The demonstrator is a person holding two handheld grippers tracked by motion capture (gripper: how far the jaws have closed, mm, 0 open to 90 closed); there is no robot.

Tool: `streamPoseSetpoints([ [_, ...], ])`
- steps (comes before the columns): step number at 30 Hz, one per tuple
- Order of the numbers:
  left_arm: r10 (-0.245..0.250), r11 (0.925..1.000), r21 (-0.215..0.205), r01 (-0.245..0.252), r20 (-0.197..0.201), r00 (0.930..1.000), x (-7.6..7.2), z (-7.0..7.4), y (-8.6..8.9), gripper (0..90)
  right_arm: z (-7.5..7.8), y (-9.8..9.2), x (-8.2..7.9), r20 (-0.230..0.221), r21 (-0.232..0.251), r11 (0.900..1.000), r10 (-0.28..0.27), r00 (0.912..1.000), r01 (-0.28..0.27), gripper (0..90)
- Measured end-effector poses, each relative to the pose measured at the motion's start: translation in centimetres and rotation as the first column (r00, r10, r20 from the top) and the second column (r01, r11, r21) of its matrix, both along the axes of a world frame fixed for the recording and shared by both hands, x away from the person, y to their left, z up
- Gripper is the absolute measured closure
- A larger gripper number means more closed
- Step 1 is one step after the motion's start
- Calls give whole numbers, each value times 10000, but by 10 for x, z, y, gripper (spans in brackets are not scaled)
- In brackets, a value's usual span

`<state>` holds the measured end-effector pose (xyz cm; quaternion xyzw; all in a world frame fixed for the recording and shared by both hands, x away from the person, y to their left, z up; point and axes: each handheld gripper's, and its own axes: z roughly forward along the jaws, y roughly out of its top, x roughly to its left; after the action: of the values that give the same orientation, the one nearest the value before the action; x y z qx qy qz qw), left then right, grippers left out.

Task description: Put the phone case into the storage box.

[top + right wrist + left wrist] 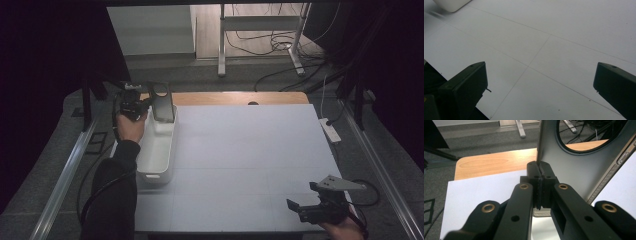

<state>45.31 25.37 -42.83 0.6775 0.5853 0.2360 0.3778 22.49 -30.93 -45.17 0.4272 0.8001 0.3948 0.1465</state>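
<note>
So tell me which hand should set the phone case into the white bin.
Left. The left gripper is already shut on the phone case, holding it upright over the far end of the white bin. The right gripper hangs open at the table's near right corner.

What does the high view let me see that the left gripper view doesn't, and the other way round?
High view alone: the whole white bin at the table's left edge, the person's left hand, and the right gripper with its jaws apart near the bottom right corner.

Left gripper view alone: up close, the left gripper with its pads pinched on the thin edge of the dark flat case, whose big round cut-out and side buttons show.

Both: the case held upright in the left gripper, the white table top and its wooden far edge.
</note>
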Motion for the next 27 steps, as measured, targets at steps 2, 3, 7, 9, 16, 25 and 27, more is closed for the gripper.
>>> streamPoseSetpoints([
  [2,41,10000,-29,-41,-17,10000,0,-2,0,888,0,0,0,-8,-6,10000,5,10000,-5,0],
  [3,46,10000,-25,-46,-42,10000,1,-4,1,888,0,0,0,-19,3,10000,3,10000,-3,0],
  [7,67,10000,-37,-68,-133,9999,2,-9,1,888,0,0,0,-17,-12,10000,9,10000,-9,0],
  [9,75,9999,-102,-76,-157,9998,2,-11,1,888,0,0,0,-25,-21,10000,10,10000,-10,0],
  [16,52,9999,-114,-55,-322,9995,4,-17,1,888,0,0,0,-37,-37,10000,12,10000,-12,0],
  [25,84,9999,-70,-87,-472,9988,6,-25,-1,888,0,1,0,-31,-49,10000,27,10000,-27,0],
  [27,88,9999,-66,-92,-490,9988,6,-26,-1,887,0,1,0,-29,-52,10000,26,10000,-26,0],
])
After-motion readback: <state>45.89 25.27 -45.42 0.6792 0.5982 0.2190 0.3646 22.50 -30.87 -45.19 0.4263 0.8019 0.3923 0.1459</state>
